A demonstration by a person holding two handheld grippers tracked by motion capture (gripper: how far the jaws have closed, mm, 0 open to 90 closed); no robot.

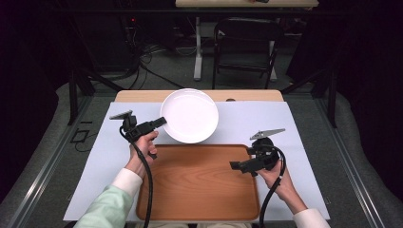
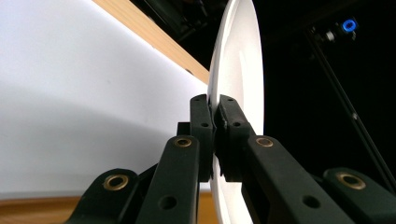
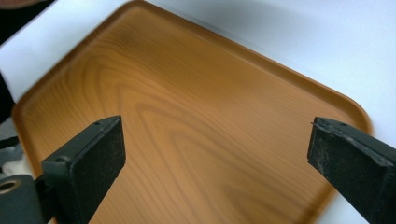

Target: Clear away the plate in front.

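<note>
Wide open across the wooden tray [image 1: 199, 185], nothing on it, bare grain between the spread jaws of the right gripper [image 3: 215, 154]. White plate [image 1: 190, 115] overlapping the tray's far edge, blocking that side, pinched at its rim by the left gripper [image 2: 215, 116]. Bare white mat [image 1: 294, 128] along both flanks.
</note>
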